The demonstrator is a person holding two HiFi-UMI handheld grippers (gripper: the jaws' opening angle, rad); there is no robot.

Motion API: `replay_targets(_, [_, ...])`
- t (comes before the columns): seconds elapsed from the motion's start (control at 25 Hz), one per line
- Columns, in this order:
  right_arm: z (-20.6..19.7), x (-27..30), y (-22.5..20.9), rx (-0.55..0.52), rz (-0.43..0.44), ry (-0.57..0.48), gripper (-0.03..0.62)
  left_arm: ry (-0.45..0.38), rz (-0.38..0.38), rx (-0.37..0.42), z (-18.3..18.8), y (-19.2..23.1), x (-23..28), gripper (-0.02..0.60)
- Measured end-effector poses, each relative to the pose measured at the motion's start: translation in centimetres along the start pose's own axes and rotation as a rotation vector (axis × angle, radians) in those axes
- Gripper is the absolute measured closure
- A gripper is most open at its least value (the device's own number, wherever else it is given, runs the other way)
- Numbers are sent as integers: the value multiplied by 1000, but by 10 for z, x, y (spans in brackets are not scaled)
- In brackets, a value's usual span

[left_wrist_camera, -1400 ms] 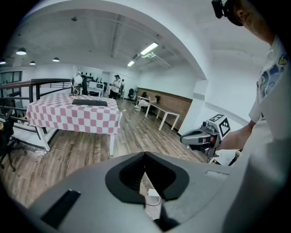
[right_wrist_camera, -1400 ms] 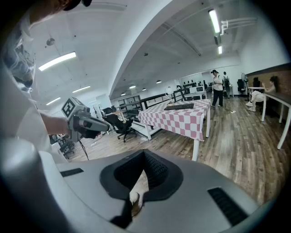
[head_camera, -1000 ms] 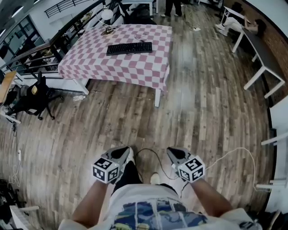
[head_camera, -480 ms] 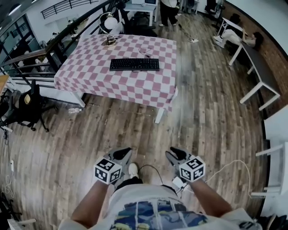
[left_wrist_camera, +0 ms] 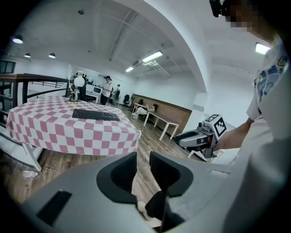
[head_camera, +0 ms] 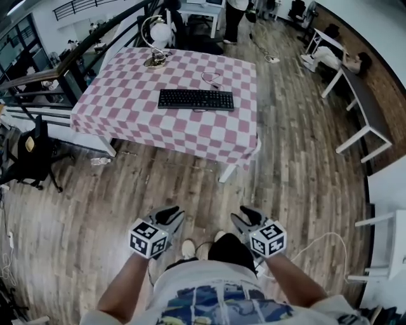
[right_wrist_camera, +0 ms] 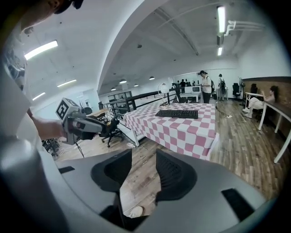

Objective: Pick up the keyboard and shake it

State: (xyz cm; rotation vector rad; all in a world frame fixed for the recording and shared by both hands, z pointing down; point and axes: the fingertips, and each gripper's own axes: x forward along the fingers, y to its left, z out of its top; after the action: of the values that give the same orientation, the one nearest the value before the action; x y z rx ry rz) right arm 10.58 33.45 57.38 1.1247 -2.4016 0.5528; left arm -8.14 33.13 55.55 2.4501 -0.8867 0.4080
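Note:
A black keyboard (head_camera: 196, 99) lies on a table (head_camera: 127, 108) covered with a pink-and-white checked cloth, well ahead of me across the wooden floor. It also shows as the keyboard (left_wrist_camera: 95, 115) in the left gripper view and the keyboard (right_wrist_camera: 177, 113) in the right gripper view. My left gripper (head_camera: 170, 217) and right gripper (head_camera: 242, 219) are held low in front of my body, far from the table. The jaws of both are opening, with only floor visible in the gap between them. Neither holds anything.
A lamp (head_camera: 155, 38) and a thin cable (head_camera: 212, 79) sit on the table's far side. A black chair (head_camera: 28, 149) stands at the left, white benches (head_camera: 361, 95) at the right. People stand at the far end (head_camera: 235, 13). A white cable (head_camera: 317, 244) lies on the floor by my feet.
The table and keyboard have come nearer and lower in the head view as I walk toward them. Both grippers stay low in front of me.

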Motion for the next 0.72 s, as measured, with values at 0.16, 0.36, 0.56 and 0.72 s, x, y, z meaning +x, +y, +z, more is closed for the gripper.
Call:
replay_targets(0.16, [17, 29, -36, 15, -11, -1, 400, 0, 25, -19, 17, 33, 23, 477])
replay_targets(0.36, [50, 73, -98, 37, 12, 2, 372, 14, 84, -61, 49, 82, 66, 446])
replay_targets(0.56, [83, 120, -180, 62, 57, 29, 375, 32, 140, -81, 97, 121, 125, 420])
replay_targets(0.72, [111, 152, -237, 50, 87, 36, 385, 44, 198, -98, 130, 156, 164, 417])
